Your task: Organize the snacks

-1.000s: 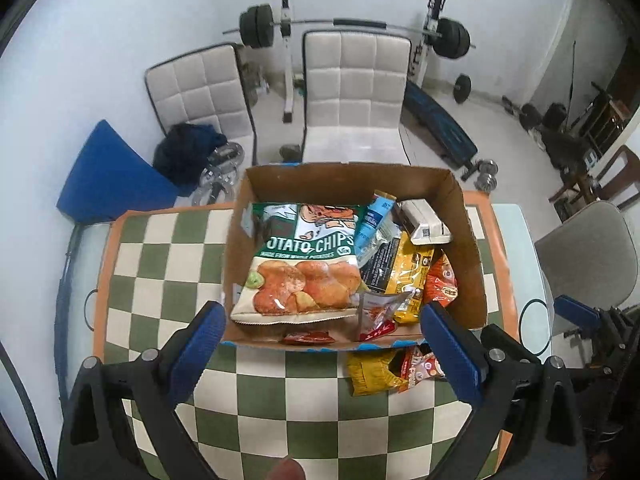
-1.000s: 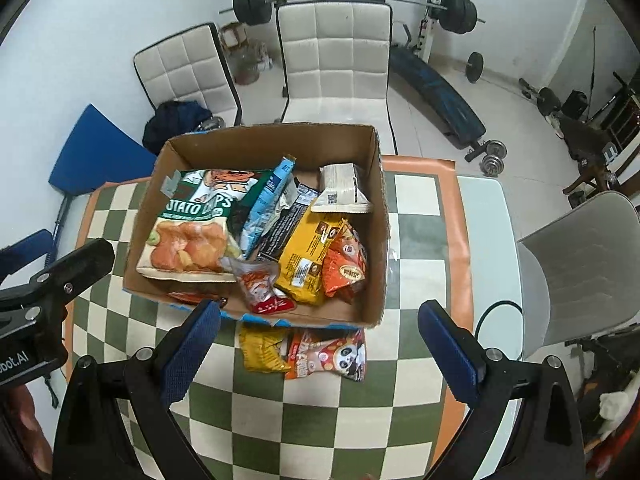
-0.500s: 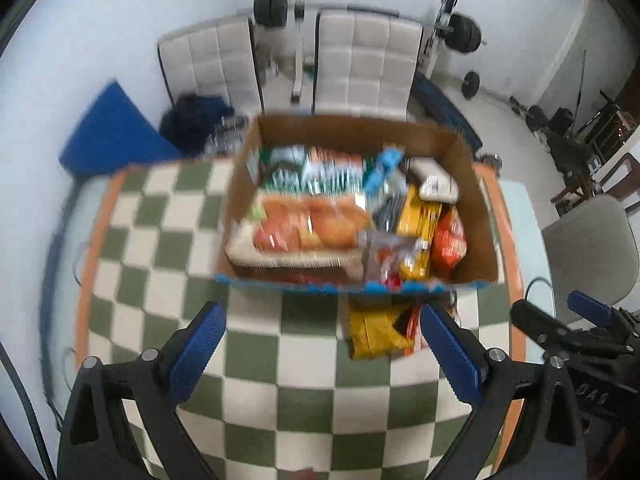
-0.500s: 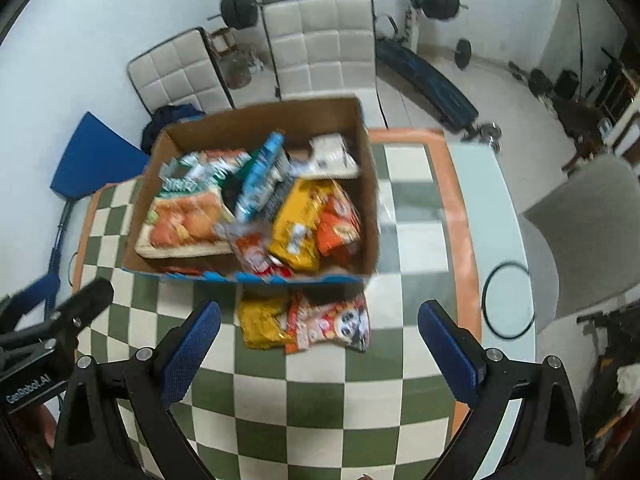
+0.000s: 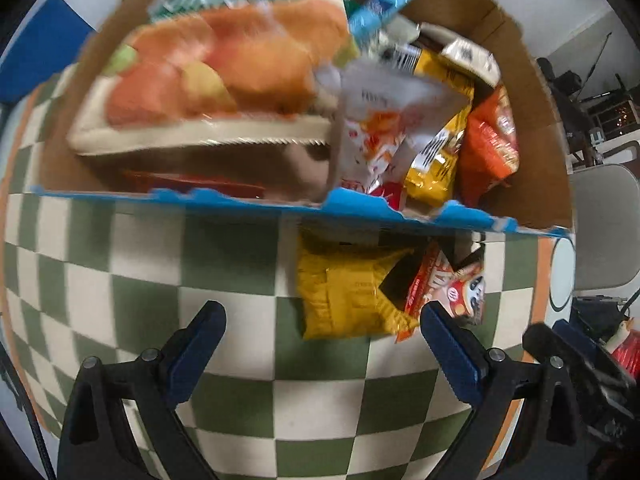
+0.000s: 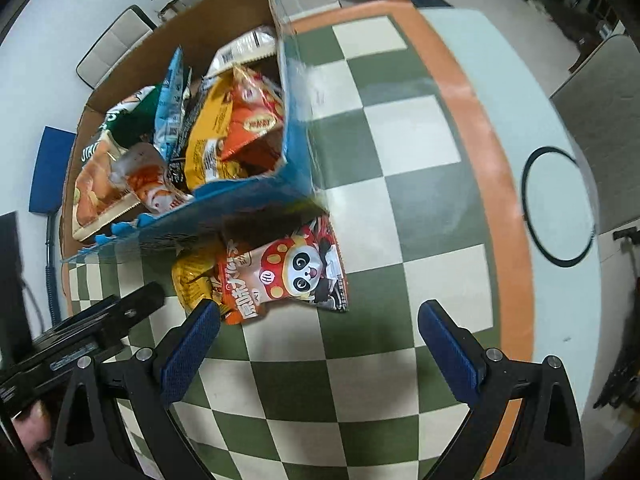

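A cardboard box with a torn blue front edge holds several snack bags, among them a large potato chips bag; the box also shows in the right wrist view. Two bags lie on the checked table in front of it: a yellow bag and a panda-print bag, which shows in the left wrist view too. My left gripper is open and empty, just short of the yellow bag. My right gripper is open and empty, just below the panda bag.
The green and white checked tablecloth has an orange border. A black ring lies on the pale table edge at the right. Chairs and gym equipment stand beyond the table. The left gripper's body shows at the left of the right wrist view.
Both grippers have come down and forward toward the table, so the box and the two loose bags now look much bigger. Both stayed open.
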The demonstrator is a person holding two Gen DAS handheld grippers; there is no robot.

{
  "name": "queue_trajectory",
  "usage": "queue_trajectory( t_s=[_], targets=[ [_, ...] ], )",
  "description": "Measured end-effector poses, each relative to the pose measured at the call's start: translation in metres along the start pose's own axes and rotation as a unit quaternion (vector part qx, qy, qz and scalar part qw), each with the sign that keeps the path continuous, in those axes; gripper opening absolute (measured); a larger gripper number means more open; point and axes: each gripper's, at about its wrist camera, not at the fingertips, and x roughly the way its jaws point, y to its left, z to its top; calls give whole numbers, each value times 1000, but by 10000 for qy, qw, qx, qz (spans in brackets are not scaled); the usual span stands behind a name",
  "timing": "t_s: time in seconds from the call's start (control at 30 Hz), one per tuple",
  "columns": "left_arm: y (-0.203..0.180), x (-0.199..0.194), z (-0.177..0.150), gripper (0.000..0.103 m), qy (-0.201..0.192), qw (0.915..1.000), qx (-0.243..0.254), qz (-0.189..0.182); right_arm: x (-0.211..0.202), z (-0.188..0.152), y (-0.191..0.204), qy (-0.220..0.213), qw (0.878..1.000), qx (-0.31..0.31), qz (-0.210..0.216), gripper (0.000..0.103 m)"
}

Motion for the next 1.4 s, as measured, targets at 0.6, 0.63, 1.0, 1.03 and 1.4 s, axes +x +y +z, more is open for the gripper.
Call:
queue_trajectory(
  t_s=[0.6,0.63,1.0,1.03,1.4],
  targets=[
    [5,51,-1,58,220,9996,141,144,52,20,16,531,9977,-368,227,101],
    [8,50,-3,58,205,9995,131,214,55,20,18,548,9975,-370,233,101],
    [34,44,-36,55,114,9982,-21,590,86,22,43,403,9970,-649,-142,103],
    [35,45,-36,55,112,9981,-26,599,89,22,46,428,9967,-670,-156,103],
    [26,46,-40,54,67,9975,30,706,111,16,67,606,9936,-874,-385,103]
  ],
)
